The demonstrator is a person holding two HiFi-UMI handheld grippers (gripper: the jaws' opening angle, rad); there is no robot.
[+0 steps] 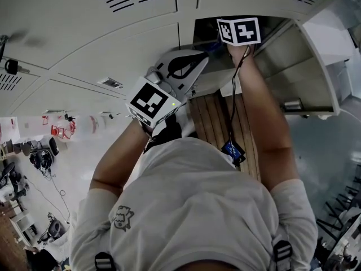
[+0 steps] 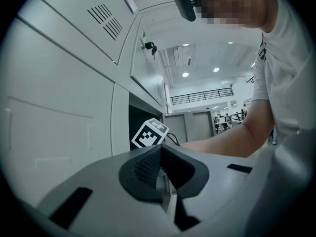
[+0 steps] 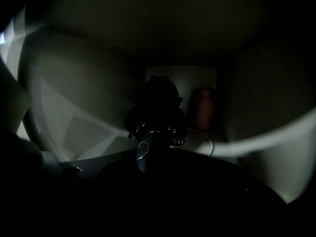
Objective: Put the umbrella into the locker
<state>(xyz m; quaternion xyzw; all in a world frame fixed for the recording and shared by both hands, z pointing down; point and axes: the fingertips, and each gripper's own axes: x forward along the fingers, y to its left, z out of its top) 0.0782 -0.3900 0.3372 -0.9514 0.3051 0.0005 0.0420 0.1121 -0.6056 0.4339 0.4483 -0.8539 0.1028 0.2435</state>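
Black handle of the folded umbrella (image 3: pixel 157 113) sits between the right gripper's (image 3: pixel 148 163) jaws; the darkness hides whether they pinch it. The umbrella is inside the locker (image 3: pixel 94 98), so probably only letting go and withdrawing remain. The left gripper (image 2: pixel 165 177), pressed together and empty, hovers outside.

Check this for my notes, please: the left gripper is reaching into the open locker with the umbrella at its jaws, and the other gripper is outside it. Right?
Wrong side. The head view shows the right gripper reaching into the open locker, and the right gripper view has the umbrella at its jaws; the left gripper is the one outside.
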